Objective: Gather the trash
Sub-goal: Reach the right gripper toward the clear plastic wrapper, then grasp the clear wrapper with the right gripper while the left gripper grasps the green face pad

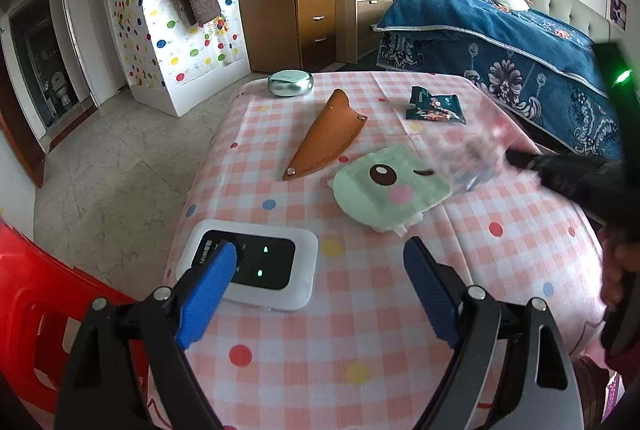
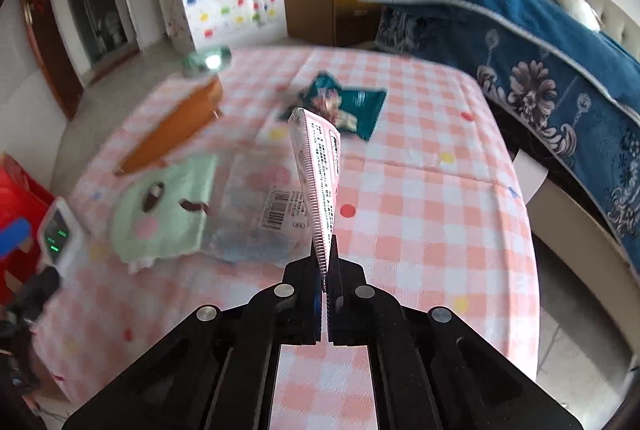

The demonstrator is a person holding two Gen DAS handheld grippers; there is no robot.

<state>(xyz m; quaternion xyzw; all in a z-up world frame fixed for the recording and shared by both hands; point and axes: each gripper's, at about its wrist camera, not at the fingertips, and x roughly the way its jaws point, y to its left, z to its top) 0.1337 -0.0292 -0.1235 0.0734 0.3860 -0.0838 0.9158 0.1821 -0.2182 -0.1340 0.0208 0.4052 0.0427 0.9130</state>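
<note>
My right gripper (image 2: 328,250) is shut on a clear plastic wrapper (image 2: 316,166) with pink print and a barcode, held a little above the table. In the left wrist view the wrapper (image 1: 472,150) is a blurred clear sheet at the right, in front of the right gripper (image 1: 520,158). A dark green snack wrapper (image 1: 436,104) lies at the far right of the table; it also shows in the right wrist view (image 2: 356,106). My left gripper (image 1: 320,262) is open and empty above the table's near side, its left finger (image 1: 216,278) over a white device.
On the pink checked tablecloth (image 1: 360,330) lie a white device with green lights (image 1: 256,266), a green face cloth (image 1: 388,186), a brown leather sheath (image 1: 324,134) and a round silver-green case (image 1: 290,83). A red stool (image 1: 32,302) stands left, a blue-covered bed (image 1: 500,42) right.
</note>
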